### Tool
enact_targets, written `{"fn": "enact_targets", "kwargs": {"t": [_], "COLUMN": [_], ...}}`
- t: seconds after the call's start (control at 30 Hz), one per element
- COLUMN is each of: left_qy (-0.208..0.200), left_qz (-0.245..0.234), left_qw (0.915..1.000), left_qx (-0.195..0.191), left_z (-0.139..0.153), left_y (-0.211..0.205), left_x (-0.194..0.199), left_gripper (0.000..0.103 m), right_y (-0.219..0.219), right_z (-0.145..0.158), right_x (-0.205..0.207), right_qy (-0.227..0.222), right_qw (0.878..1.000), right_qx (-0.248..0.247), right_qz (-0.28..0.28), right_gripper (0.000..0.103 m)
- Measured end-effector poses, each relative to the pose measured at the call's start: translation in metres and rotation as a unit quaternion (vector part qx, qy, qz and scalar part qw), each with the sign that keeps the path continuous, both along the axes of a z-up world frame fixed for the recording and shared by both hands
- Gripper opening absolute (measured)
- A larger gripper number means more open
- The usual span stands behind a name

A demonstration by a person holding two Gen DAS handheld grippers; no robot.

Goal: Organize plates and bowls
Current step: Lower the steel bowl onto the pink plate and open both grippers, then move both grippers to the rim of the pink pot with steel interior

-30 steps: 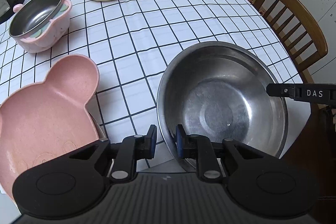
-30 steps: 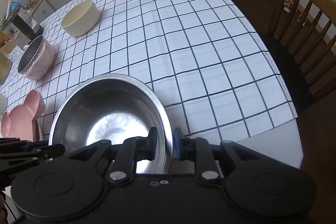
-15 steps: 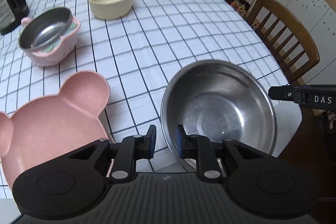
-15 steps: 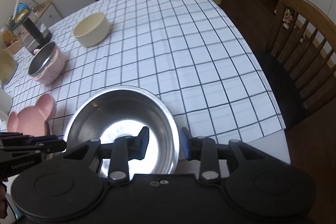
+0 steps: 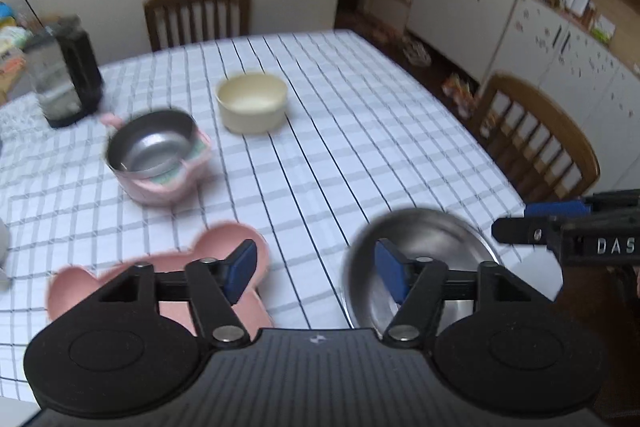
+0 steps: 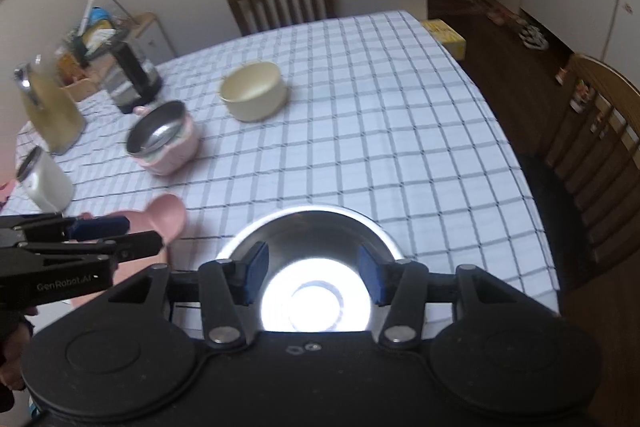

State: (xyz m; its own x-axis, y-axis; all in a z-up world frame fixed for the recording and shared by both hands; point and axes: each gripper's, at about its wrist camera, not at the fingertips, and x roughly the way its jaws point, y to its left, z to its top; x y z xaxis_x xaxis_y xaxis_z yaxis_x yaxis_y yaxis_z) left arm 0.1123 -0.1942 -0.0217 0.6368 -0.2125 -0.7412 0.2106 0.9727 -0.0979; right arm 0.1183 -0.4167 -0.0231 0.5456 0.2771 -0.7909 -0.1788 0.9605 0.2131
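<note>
Bowl status: wide round stainless-steel bowl [image 6: 316,267] is sitting free at the near edge of the checked-cloth bench [image 6: 400,131], right beside the pink bear-shaped plastic plate [image 5: 168,279]. Left gripper [image 5: 316,273] and right gripper [image 6: 312,277] jaws have just been opening; both are now standing spread, pinching nothing, above the rim. Risk: bowl is looking close to the bench edge, so any nudge from a swinging gripper could tip it off.
</note>
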Motion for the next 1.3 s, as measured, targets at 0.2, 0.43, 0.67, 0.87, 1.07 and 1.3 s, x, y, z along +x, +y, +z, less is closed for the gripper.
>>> {"fn": "enact_targets", "kwargs": {"t": [0.2, 0.43, 0.67, 0.87, 1.07, 1.3], "left_qy": [-0.026, -0.056, -0.039, -0.009, 0.032, 0.078], "left_qz": [0.023, 0.068, 0.135, 0.2, 0.246, 0.277], "left_qw": [0.9994, 0.996, 0.9898, 0.9797, 0.9685, 0.9577], "left_qx": [-0.003, -0.018, -0.023, -0.013, -0.019, -0.011], "left_z": [0.022, 0.037, 0.034, 0.016, -0.013, -0.048], "left_y": [0.026, 0.064, 0.106, 0.135, 0.154, 0.165], "left_x": [-0.006, 0.0, 0.039, 0.084, 0.127, 0.168], "left_gripper": [0.072, 0.079, 0.079, 0.079, 0.079, 0.079], "right_y": [0.026, 0.056, 0.088, 0.123, 0.164, 0.204], "right_z": [0.024, 0.044, 0.043, 0.026, 0.008, -0.029], "right_x": [-0.002, 0.008, 0.046, 0.106, 0.16, 0.211], "right_qy": [-0.031, -0.071, -0.092, -0.065, -0.052, -0.007], "right_qw": [0.999, 0.995, 0.99, 0.988, 0.981, 0.976], "right_qx": [0.007, 0.01, 0.007, 0.006, -0.02, -0.028], "right_qz": [0.034, 0.076, 0.111, 0.137, 0.187, 0.217], "right_gripper": [0.066, 0.096, 0.103, 0.103, 0.1, 0.088]}}
